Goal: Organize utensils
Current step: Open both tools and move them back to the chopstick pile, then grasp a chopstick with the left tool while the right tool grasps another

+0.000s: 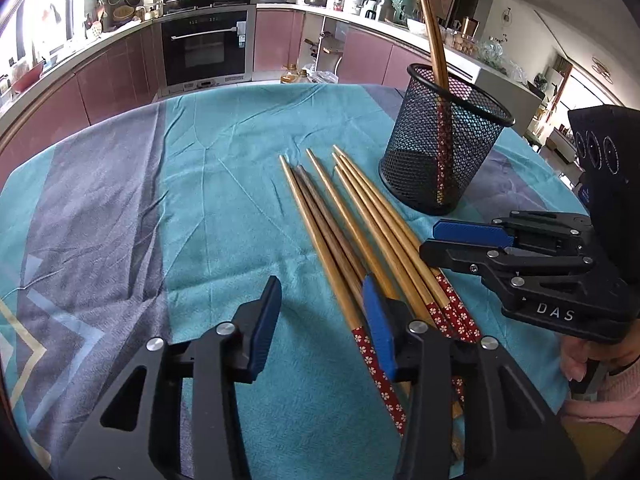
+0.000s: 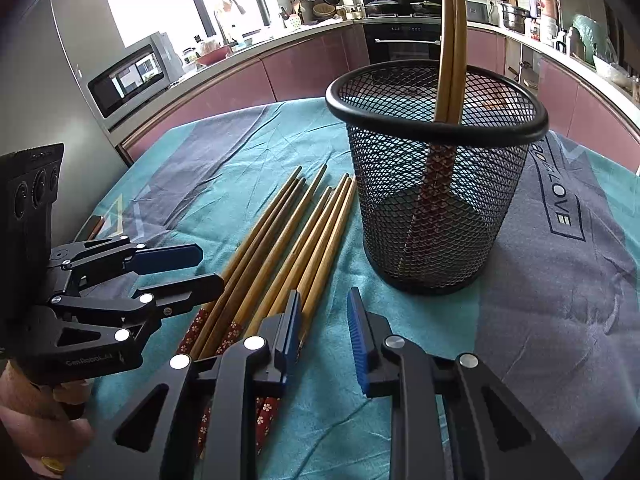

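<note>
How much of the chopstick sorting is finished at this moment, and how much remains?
Done: two chopsticks stand in the black mesh holder. In hand: nothing; the left hand-held gripper and the right hand-held gripper are both open and empty, over the patterned ends of the pile. Left: the loose chopsticks, about seven, lie on the teal tablecloth beside the holder.

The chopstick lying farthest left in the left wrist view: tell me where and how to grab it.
Grip that chopstick on its bare wooden shaft, just ahead of the red flowered end, coming from above with the left tool fingers straddling it crosswise. It lies flat on the tablecloth with open cloth on its left; the neighbouring chopsticks crowd its right side.
</note>
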